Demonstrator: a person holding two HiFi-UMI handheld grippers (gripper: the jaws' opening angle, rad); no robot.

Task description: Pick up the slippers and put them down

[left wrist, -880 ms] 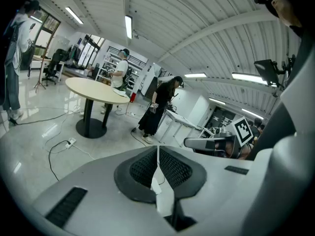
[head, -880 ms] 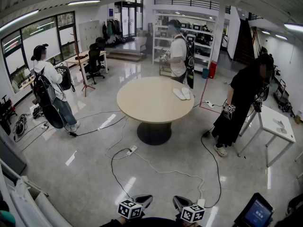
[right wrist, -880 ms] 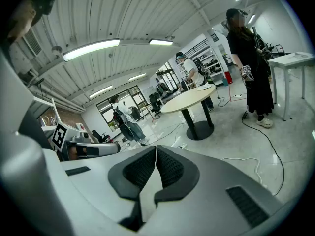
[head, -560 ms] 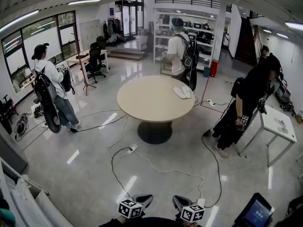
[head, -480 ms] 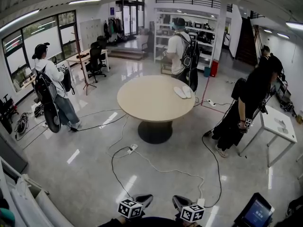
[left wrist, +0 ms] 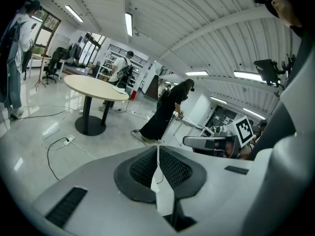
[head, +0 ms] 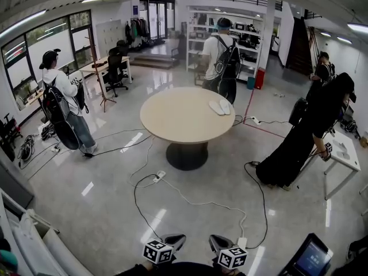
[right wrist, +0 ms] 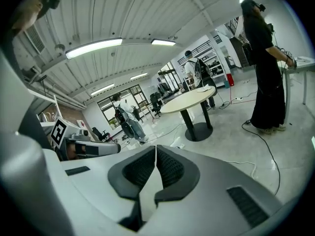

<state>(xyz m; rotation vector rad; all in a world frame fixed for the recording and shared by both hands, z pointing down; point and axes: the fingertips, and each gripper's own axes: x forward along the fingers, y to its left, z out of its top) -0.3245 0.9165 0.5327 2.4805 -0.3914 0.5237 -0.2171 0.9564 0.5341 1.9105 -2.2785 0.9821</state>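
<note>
Two pale slippers (head: 220, 107) lie side by side on the far right part of a round beige table (head: 172, 117) across the room. In the left gripper view the table (left wrist: 91, 84) shows at upper left, the slippers (left wrist: 119, 88) a faint pale shape at its right edge. In the right gripper view the table (right wrist: 189, 98) stands in the middle distance. My left gripper (head: 175, 240) and right gripper (head: 216, 241) sit at the bottom edge, far from the table. Both are shut with nothing between the jaws, left (left wrist: 157, 149) and right (right wrist: 155, 149).
A person with a backpack (head: 223, 59) stands just behind the table. Another in white (head: 60, 102) is at left, one in black (head: 307, 134) bends at a small white table (head: 342, 154) on the right. Cables and a power strip (head: 158, 177) cross the floor. A tablet (head: 307, 260) sits at lower right.
The person in black has bent over and shifted right toward the small table. The one behind the round table has turned away. My grippers have stayed put.
</note>
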